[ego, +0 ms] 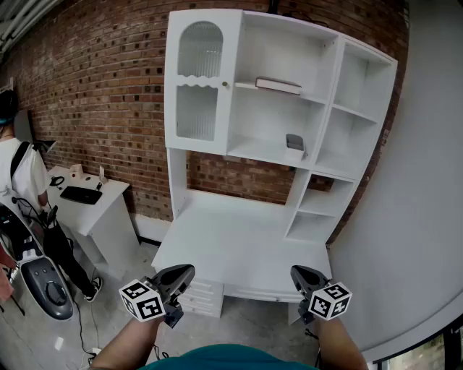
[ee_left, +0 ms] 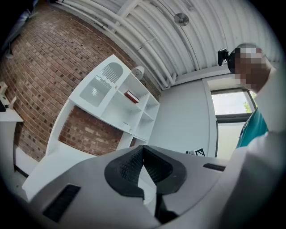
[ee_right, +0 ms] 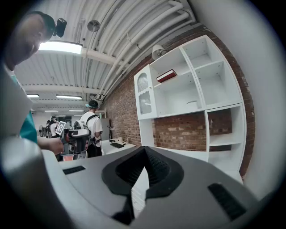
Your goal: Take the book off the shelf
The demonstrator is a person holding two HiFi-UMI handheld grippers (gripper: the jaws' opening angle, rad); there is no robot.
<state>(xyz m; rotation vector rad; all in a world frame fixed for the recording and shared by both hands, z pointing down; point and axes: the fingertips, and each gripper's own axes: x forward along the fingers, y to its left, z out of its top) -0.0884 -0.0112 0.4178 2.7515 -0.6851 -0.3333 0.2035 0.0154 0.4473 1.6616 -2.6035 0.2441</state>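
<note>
A book with a dark red spine lies flat on the upper shelf of the white shelf unit; it also shows as a small red book in the left gripper view and as a red book in the right gripper view. A small grey object rests on the shelf below. My left gripper and right gripper hover low, in front of the desk's near edge, far from the book. Both are shut with nothing between the jaws.
The unit's white desk surface has drawers under its front. A person stands at the left by a small white table with a keyboard. A grey wall closes the right side.
</note>
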